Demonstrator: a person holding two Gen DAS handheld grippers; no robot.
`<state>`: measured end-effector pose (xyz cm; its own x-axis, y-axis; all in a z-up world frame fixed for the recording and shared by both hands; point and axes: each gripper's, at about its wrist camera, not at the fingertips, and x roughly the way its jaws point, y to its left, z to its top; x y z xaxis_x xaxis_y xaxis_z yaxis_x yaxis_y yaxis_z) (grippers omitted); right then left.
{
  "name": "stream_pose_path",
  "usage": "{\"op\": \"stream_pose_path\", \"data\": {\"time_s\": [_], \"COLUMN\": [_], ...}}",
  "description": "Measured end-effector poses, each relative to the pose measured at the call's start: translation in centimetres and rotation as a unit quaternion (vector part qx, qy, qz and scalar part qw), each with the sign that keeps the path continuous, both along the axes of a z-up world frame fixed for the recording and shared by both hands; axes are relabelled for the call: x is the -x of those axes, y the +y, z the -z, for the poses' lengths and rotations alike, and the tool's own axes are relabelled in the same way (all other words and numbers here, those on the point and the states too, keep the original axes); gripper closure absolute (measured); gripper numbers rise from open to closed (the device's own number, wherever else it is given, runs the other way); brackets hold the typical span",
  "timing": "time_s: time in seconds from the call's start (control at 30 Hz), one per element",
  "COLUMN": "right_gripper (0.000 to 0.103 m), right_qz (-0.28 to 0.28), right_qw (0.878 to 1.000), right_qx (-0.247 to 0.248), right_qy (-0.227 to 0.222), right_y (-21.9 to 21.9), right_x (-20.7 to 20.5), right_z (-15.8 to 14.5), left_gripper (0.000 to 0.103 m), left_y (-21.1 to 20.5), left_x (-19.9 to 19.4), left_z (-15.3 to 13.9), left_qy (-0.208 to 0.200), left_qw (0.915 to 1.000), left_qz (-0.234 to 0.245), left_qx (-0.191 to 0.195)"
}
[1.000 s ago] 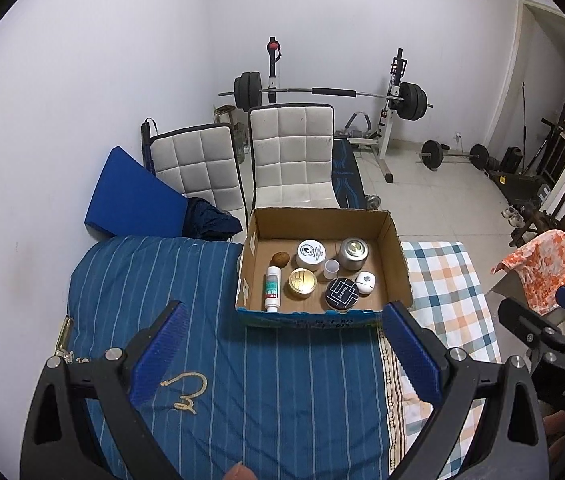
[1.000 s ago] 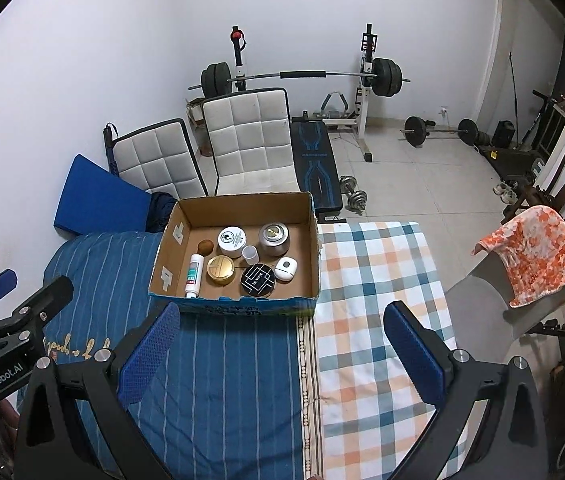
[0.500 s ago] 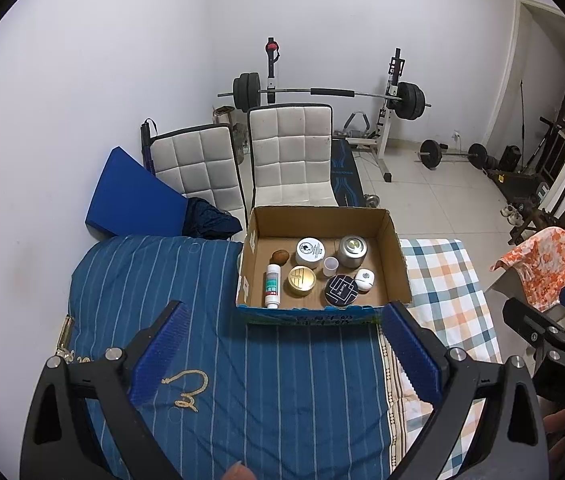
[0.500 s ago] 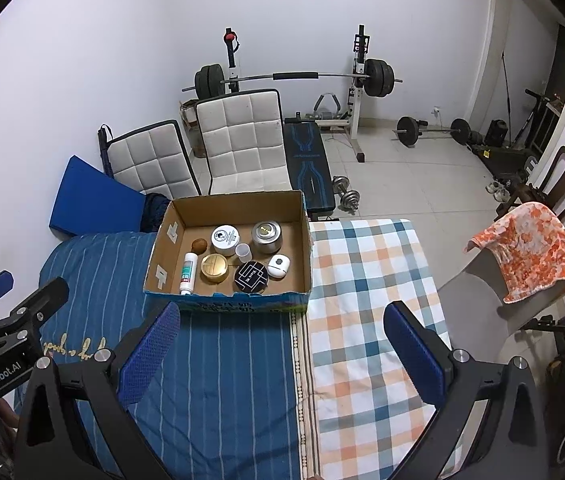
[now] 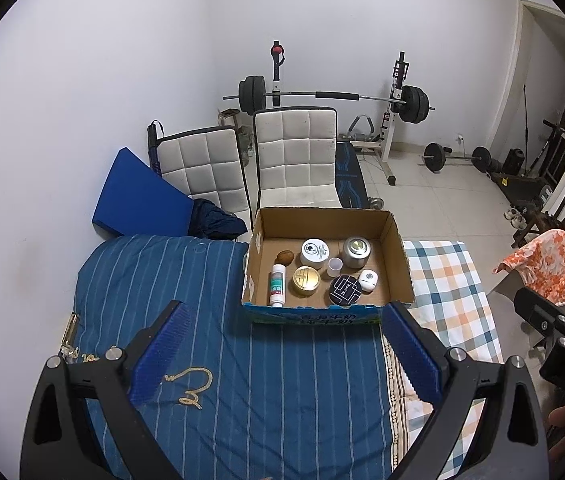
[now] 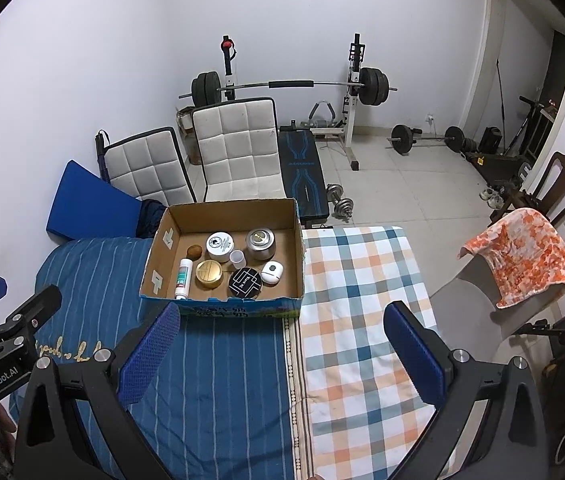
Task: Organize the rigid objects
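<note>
A cardboard box [image 5: 396,256] [image 6: 162,256] stands on the bed. Inside lie a white tube [image 5: 277,284] [image 6: 183,278], a gold tin [image 5: 305,280] [image 6: 208,273], a black round tin [image 5: 345,289] [image 6: 245,281], a white jar [image 5: 314,250] [image 6: 219,244], a silver tin [image 5: 356,252] [image 6: 260,243], a small white cup [image 5: 334,266], a white case [image 5: 368,279] [image 6: 272,272] and a brown nut [image 5: 285,257]. My left gripper [image 5: 284,352] is open and empty, held above the blue bedding in front of the box. My right gripper [image 6: 282,352] is open and empty, to the right of the left one.
Blue striped bedding [image 5: 162,280] and a checked sheet [image 6: 362,280] cover the bed. Two white padded chairs [image 5: 294,160], a blue cushion [image 5: 138,200] and a barbell rack [image 5: 330,96] stand behind. A chair with an orange cloth [image 6: 522,256] is at the right.
Both grippers drifted slightly back and to the right; the box sits a little further left in the right wrist view. Nothing was grasped or released.
</note>
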<state>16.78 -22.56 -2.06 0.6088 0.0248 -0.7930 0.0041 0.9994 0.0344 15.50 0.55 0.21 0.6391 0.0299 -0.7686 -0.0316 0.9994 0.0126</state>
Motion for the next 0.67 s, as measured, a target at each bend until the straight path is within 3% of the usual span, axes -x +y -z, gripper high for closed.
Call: {"op": "stream_pose_path", "data": {"time_s": [0.67], "right_gripper": [0.0], "right_qz": [0.004], "right_qw": [1.0], "right_qx": [0.0], "right_qy": [-0.004], "right_y": [-0.29], "right_x": [0.23], "right_z": [-0.76], "left_gripper": [0.004], "left_y": [0.13], "left_x": [0.22], "left_z": [-0.61], "left_qy": [-0.01], "left_qw": [0.9999], "left_qz": [-0.004], "left_qx": [0.006]}}
